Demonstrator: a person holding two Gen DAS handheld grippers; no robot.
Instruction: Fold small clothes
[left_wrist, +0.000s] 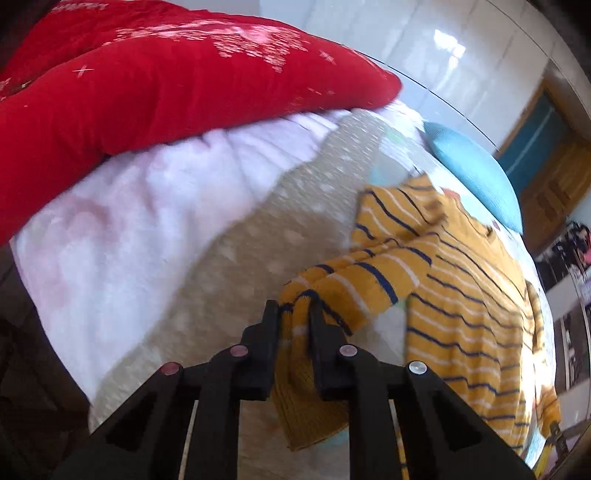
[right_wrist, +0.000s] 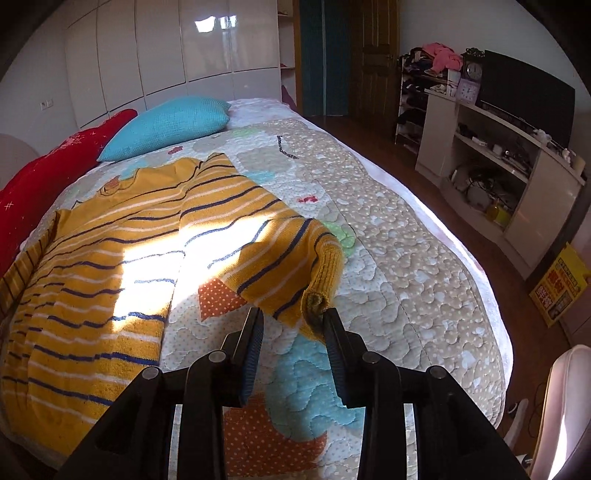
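We see the sweater (right_wrist: 110, 236) spread flat on the bed (right_wrist: 406, 258), left tongs (left_wrist: 294, 308) clamped on one sleeve cuff (left_wrist: 295, 317), right tongs (right_wrist: 293, 317) partly open, the other cuff (right_wrist: 316, 301) touching one finger.

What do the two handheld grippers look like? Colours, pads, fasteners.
Both are matte black two-finger grippers on angled linkage arms. The left gripper has round pivot pins, two pinkish and two silver. The right gripper has dark grey pins and ribbed blue pads on the fingers' inner faces. No cables, hands or sleeves in view.
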